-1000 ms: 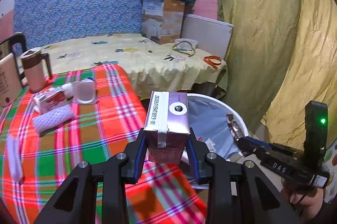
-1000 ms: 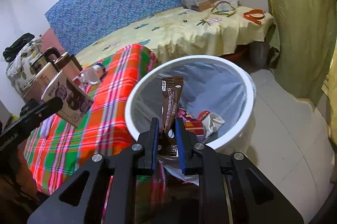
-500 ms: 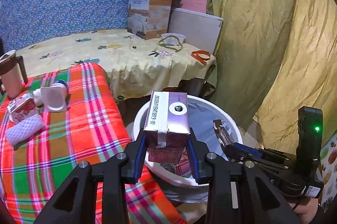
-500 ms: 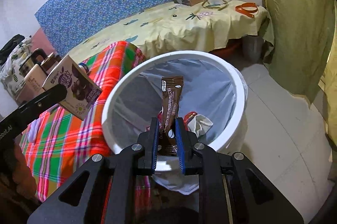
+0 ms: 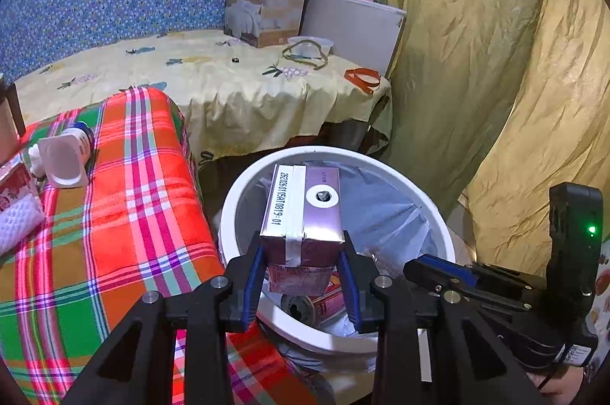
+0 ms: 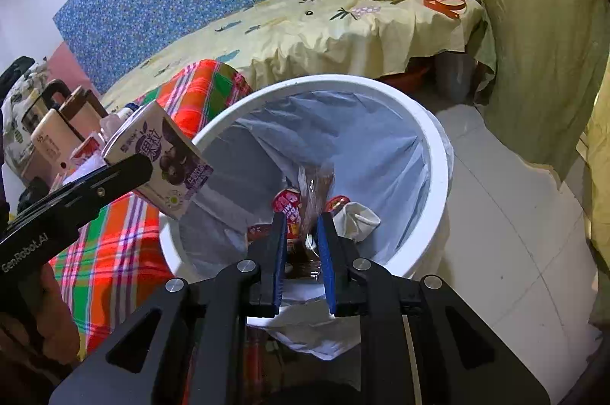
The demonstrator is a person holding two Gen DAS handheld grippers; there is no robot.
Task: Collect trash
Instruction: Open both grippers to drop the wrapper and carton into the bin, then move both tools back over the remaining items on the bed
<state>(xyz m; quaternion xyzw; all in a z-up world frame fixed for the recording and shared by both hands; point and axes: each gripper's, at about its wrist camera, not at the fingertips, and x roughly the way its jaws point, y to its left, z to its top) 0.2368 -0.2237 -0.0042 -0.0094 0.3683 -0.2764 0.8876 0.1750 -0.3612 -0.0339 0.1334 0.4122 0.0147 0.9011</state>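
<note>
A white bin [image 5: 331, 151] [image 6: 438, 157] with a grey liner stands on the floor beside the plaid table. My left gripper [image 5: 301, 252] [image 6: 114, 172] is shut on a purple milk carton [image 5: 305, 210] [image 6: 164, 157], which hangs over the bin's near-left rim. My right gripper [image 6: 301, 225] [image 5: 419, 265] hovers over the bin's front edge. A brown snack wrapper [image 6: 314, 187] shows as a tilted blur between its fingers, slipping loose towards the bin. Its pads stand apart from the wrapper. A red can [image 6: 286, 203] and crumpled paper [image 6: 358, 218] lie in the bin.
On the plaid tablecloth [image 5: 133, 214] lie a tipped yoghurt cup [image 5: 63, 161], a red carton [image 5: 11, 184] and a white mesh pad [image 5: 15, 218]. Behind is a bed with a yellow sheet [image 5: 228, 81] and a cardboard box [image 5: 263, 4]. A yellow curtain [image 5: 495, 61] hangs to the right.
My left gripper carried the carton from above the plaid table to over the bin. The wrapper stood upright and sharp in my right gripper; now it is blurred and tilted, coming loose.
</note>
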